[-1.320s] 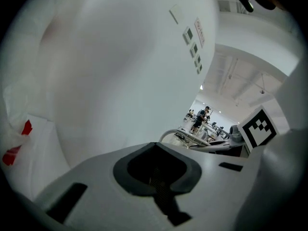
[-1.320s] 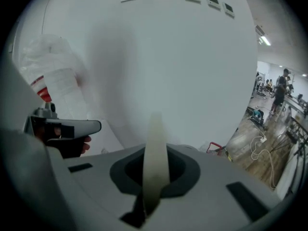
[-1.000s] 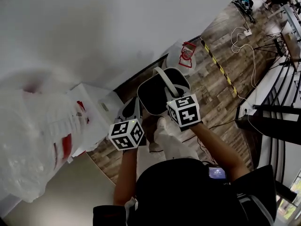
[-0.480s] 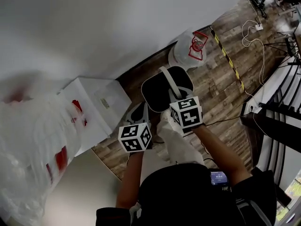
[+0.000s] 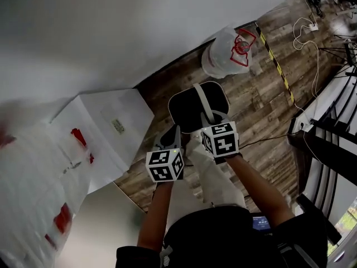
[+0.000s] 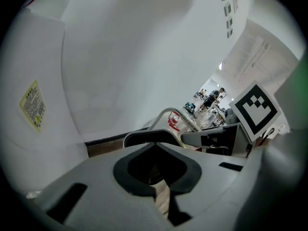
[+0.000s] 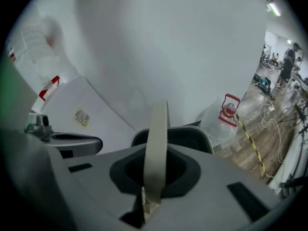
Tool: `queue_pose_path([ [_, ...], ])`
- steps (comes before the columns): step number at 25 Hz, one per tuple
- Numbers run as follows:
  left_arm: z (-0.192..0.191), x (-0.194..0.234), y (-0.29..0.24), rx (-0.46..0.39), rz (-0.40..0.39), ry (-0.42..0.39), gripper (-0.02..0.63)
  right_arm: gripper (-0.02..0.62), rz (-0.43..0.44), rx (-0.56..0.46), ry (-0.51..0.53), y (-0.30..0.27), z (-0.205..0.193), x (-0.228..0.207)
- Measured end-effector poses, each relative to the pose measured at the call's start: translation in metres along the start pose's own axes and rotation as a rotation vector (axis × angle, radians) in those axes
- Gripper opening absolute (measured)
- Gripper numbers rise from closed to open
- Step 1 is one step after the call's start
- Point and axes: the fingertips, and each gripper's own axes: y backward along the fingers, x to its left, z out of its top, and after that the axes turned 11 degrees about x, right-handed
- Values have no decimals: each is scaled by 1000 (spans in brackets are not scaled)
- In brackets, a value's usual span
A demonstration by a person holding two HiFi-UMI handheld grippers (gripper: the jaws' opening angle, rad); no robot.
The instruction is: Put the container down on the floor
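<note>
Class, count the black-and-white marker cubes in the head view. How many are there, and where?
2. One cube tops the left gripper, lower centre; the other cube tops the right gripper, just up-right of it, beside the container. None appears hidden.

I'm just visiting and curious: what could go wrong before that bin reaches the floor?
The container hangs by its thin handle, pinched in the right gripper, so it could swing, tip or slip free. The white box sits close beside it on the floor, so the container might bump or land against it.
</note>
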Motion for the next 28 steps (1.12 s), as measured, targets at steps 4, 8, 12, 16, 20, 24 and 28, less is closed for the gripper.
queue_pose_path([
  [4, -3, 15, -16, 11, 6, 8, 17, 31, 0, 29, -3, -21, -9, -8],
  [8, -9, 32, -27, 10, 21, 27, 17, 32, -8, 53, -13, -42, -21, -16],
  [12, -22, 49, -38, 23, 30, 52, 17, 31, -16, 80, -24, -64, -33, -19],
  [16, -36, 56, -50, 43, 20, 55, 17, 31, -23, 108, -20, -82, -47, -22],
  [20, -47, 67, -65, 56, 8, 58, 17, 32, -27, 135, -29, -105, -57, -23],
  [24, -52, 78, -76, 65, 2, 65, 17, 32, -28, 155, -28, -124, -64, -25],
  [28, -60, 88, -92, 86, -5, 59, 17, 31, -16, 171, -33, -147, -71, -25],
])
